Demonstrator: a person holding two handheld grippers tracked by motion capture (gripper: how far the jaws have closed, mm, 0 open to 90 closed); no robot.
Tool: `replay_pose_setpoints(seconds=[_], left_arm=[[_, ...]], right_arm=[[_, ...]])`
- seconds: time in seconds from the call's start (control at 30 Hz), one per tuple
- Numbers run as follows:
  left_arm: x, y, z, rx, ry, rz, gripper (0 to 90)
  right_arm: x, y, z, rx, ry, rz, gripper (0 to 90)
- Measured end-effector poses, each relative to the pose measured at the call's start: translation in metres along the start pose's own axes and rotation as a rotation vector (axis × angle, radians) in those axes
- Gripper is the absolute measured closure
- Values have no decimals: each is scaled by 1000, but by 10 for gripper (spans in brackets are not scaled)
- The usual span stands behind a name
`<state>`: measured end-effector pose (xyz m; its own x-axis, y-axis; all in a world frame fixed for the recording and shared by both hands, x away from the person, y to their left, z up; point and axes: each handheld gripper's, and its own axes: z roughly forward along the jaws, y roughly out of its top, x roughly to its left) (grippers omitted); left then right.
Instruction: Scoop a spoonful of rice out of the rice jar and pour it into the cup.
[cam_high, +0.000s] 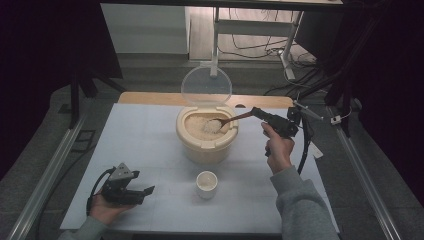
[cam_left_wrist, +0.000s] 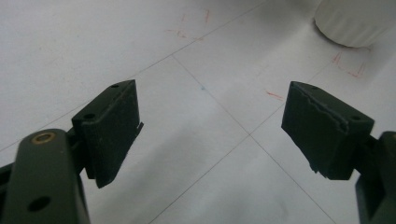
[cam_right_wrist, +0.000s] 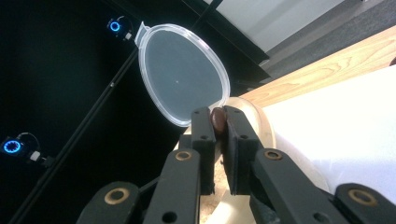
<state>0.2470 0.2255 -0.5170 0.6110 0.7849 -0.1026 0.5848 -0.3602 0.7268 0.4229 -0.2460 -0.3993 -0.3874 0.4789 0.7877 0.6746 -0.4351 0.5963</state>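
Right gripper (cam_right_wrist: 217, 122): my jaws clamped on the wooden spoon (cam_high: 227, 121) handle. Spoon bowl, heaped with rice (cam_high: 202, 126), sits just above the rice inside the cream container (cam_high: 206, 142), whose clear lid (cam_high: 206, 86) stands hinged up.

Left gripper (cam_left_wrist: 212, 133): jaws wide apart, holding nothing, resting on the white table (cam_high: 145, 145).

Progress, as I judge it: scoop loaded; carry and tip into the white cup (cam_high: 206, 184) not yet done.

Obscured: cup contents hard to read; the jaws cover the spoon handle in my right gripper view.
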Motion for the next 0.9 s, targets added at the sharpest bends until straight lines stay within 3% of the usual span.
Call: replay_pose_setpoints(seconds=[0.27,0.9], left_arm=[[0,0,0,-2,0,2,194],[0,0,0,-1,0,0,194]], right_arm=[[-1,2,-1,-5,10,27,830],[7,7,-11,-11,41,15,831]])
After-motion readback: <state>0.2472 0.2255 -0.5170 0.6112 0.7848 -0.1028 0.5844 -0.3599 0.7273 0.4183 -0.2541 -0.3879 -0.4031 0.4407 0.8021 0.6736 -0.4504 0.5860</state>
